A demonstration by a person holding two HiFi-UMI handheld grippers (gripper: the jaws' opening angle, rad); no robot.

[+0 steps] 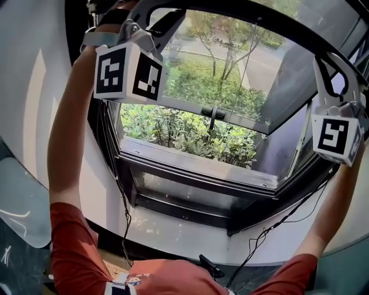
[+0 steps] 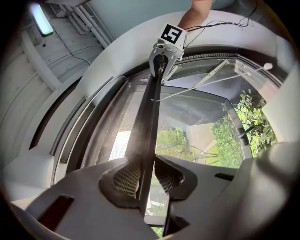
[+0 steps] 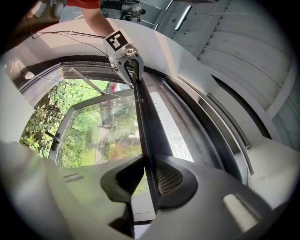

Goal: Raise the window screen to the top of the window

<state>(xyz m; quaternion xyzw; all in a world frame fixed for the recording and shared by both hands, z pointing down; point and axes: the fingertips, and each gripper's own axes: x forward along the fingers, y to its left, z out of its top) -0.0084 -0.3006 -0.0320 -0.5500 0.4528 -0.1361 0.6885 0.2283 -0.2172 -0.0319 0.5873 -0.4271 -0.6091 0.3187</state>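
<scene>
The window screen's dark bottom bar point(image 1: 271, 16) arcs across the top of the head view, high above the sill. My left gripper point(image 1: 164, 26) clamps its left end and my right gripper point(image 1: 330, 72) its right end, both arms stretched upward. In the left gripper view the bar point(image 2: 152, 103) runs between the jaws of the left gripper point(image 2: 146, 176) to the far right gripper point(image 2: 164, 51). In the right gripper view the same bar point(image 3: 145, 112) passes through the right gripper point(image 3: 149, 176) toward the left gripper point(image 3: 126, 56). Grey mesh point(image 2: 112, 126) hangs beside the bar.
Below the bar the window frame point(image 1: 190, 164) stands open onto green bushes. A glass sash with a black handle point(image 1: 213, 112) tilts outward. Thin cables point(image 1: 124, 213) trail down over the white sill. White curved walls flank the opening on both sides.
</scene>
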